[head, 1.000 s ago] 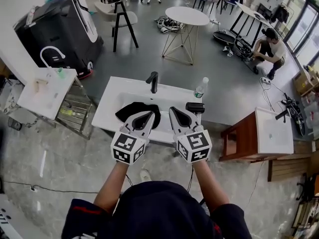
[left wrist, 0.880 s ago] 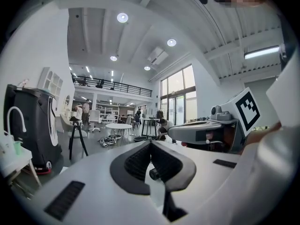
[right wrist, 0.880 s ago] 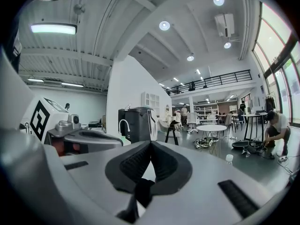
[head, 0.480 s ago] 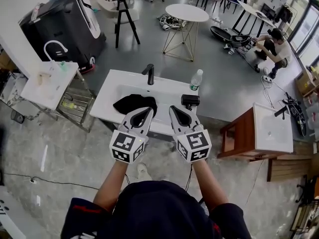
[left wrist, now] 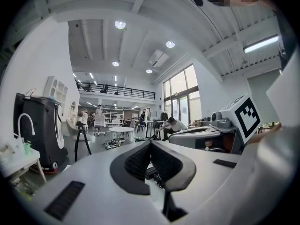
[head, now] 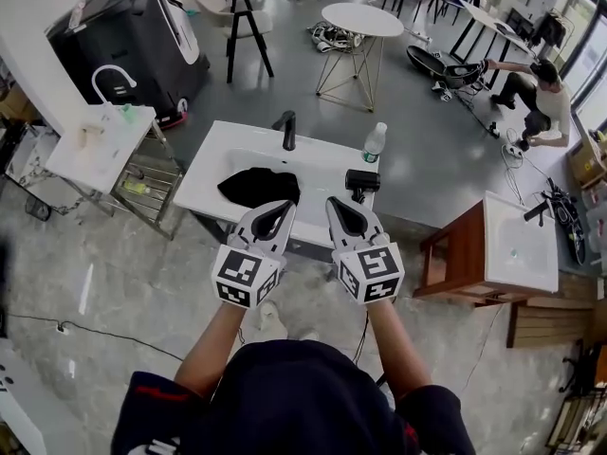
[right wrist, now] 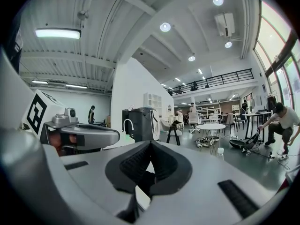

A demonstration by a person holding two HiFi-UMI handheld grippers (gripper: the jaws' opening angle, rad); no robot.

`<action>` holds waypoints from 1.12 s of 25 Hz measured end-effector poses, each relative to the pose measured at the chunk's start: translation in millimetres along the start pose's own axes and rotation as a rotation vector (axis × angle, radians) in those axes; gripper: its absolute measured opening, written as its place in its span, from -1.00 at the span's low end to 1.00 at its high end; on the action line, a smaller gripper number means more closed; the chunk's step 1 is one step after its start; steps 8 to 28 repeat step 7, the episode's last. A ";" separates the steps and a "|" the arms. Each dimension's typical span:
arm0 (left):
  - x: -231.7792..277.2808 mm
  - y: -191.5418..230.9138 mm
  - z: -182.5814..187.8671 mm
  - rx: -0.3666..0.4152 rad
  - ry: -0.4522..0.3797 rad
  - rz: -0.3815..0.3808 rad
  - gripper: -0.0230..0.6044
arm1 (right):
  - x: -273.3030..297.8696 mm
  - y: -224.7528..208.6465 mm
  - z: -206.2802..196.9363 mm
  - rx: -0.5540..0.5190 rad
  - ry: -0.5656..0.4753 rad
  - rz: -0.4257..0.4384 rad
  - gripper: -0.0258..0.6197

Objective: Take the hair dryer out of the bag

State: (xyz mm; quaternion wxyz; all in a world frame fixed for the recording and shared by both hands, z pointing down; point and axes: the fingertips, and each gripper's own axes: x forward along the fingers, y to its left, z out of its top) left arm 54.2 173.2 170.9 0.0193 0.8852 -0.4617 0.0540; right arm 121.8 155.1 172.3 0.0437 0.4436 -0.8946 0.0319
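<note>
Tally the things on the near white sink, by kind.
bag: 1
hair dryer: 1
bottle: 1
faucet: 1
Total: 4

I look down on a grey polished floor with a round white table, a bulky black machine and a wooden cabinet; tall windows and ceiling spotlights light the hall.
</note>
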 end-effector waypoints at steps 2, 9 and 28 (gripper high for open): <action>-2.7 -1.5 -3.0 0.007 0.007 0.008 -0.88 | -2.1 0.6 -2.8 0.007 0.001 0.000 -0.82; -8.2 -3.8 -3.6 0.002 0.009 0.014 -0.88 | -4.6 5.9 -3.3 0.026 0.003 0.014 -0.82; -8.2 -3.8 -3.6 0.002 0.009 0.014 -0.88 | -4.6 5.9 -3.3 0.026 0.003 0.014 -0.82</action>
